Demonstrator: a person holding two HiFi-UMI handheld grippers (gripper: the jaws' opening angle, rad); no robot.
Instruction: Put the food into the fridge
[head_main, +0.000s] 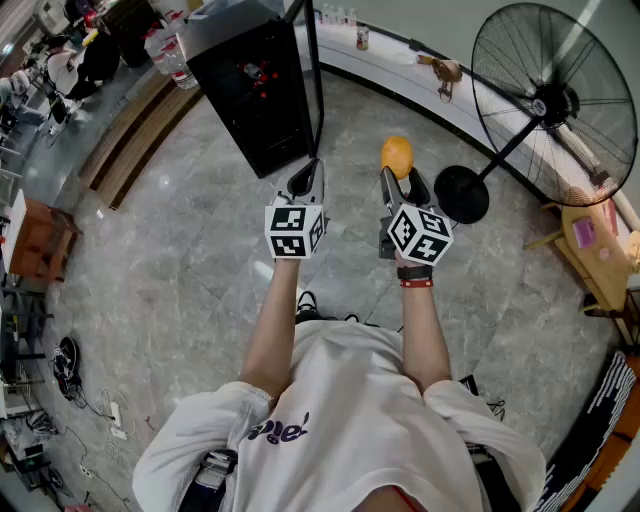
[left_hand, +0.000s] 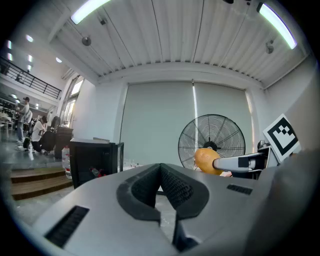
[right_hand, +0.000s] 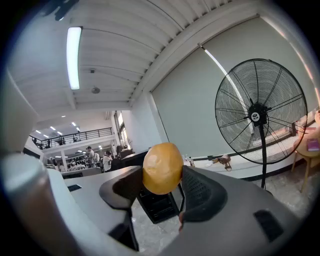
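The black fridge (head_main: 250, 95), door open, stands at eleven o'clock from the grippers, and a floor fan (head_main: 555, 100) at two o'clock. The left gripper (head_main: 308, 172) has its jaws together, empty. The right gripper (head_main: 400, 178) clamps the round orange food (head_main: 397, 155) at its tips.

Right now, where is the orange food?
The orange food is clamped in the fingers of the right gripper, right of centre in the head view, between the black fridge at left and the fan at right.
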